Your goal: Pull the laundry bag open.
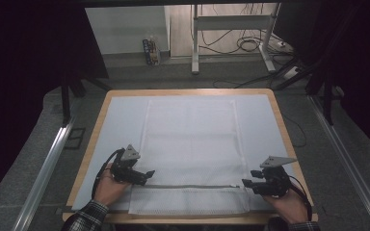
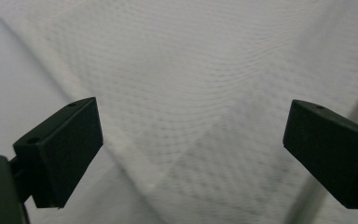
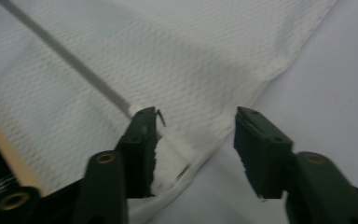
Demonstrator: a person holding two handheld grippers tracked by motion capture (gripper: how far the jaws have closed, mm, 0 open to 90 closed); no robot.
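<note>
A white mesh bag (image 1: 192, 139) lies flat on a white sheet (image 1: 120, 120) on the wooden table. A grey zipper (image 1: 188, 186) runs across the bag near its front edge. My left gripper (image 1: 148, 175) sits at the bag's left edge by the zipper's left end. Its jaws stand wide open over the mesh (image 2: 191, 70), left gripper (image 2: 192, 120). My right gripper (image 1: 246, 184) is at the bag's right edge. In the right gripper view its jaws (image 3: 195, 116) straddle that hem partly open. Bunched fabric (image 3: 170, 154) rests against one jaw, beside the zipper's end (image 3: 74, 63).
The wooden table edge (image 1: 94, 134) frames the sheet. Metal rails (image 1: 43, 173) run along the floor on both sides. Beyond the far edge stand desk legs (image 1: 195, 43) with cables (image 1: 245, 43) and a small box (image 1: 150, 50). Dark curtains (image 1: 29, 57) flank the scene.
</note>
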